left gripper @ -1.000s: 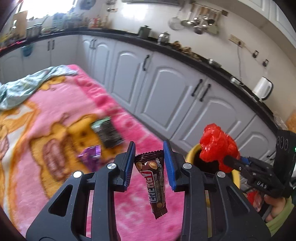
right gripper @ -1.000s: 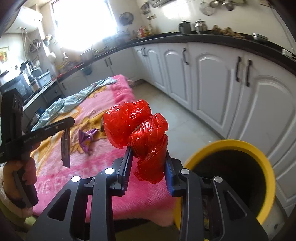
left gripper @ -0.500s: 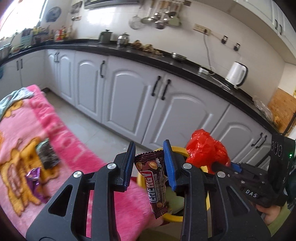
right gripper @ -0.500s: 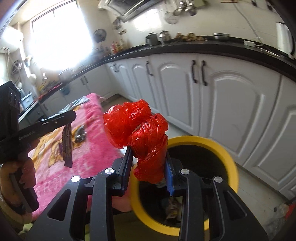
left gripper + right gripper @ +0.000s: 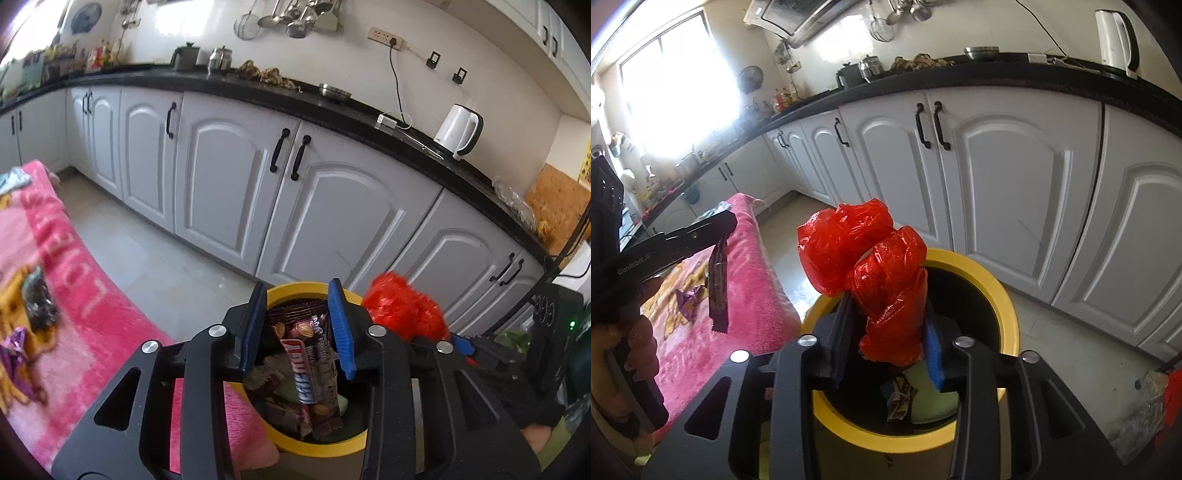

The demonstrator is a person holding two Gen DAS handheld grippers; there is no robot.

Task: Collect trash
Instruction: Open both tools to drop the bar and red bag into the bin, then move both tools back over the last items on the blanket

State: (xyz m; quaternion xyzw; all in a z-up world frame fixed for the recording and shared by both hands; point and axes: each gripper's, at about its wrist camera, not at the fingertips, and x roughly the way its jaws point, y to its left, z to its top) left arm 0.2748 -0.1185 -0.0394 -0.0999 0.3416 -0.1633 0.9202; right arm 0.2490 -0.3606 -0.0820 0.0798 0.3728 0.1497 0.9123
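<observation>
Item 1. Left gripper [image 5: 297,328]: fingers clamped on the top end of a brown snack bar wrapper [image 5: 308,369]. The wrapper hangs down from between the fingers, long axis near vertical, free end pointing down toward the mouth of the yellow bin [image 5: 321,446]. In the right wrist view it looks to hang nearer the pink blanket [image 5: 746,295] than the bin's centre, so its exact position over the opening cannot be settled.

Item 2. Right gripper [image 5: 886,332]: fingers clamped on the lower, twisted end of a crumpled red plastic bag [image 5: 871,266]. The bag bulges up and forward past the fingertips; its long axis runs roughly upright, leaning to the left finger's side at the top. It sits over the near part of the bin's opening.

Item 3. Yellow bin: open, already holding wrappers and paper, directly ahead of and below both pairs of fingers.

Item 4. Left on the blanket, well to the left of the left fingers: a dark wrapper [image 5: 38,302] and a purple wrapper [image 5: 14,354].

Step in hand, as judged: drop-off, both pieces carried to the bin. Next move calls for centring each piece over the opening and parting the fingers; the light wrapper and the springy bag may cling or drift, so release low. The two remaining wrappers follow.
</observation>
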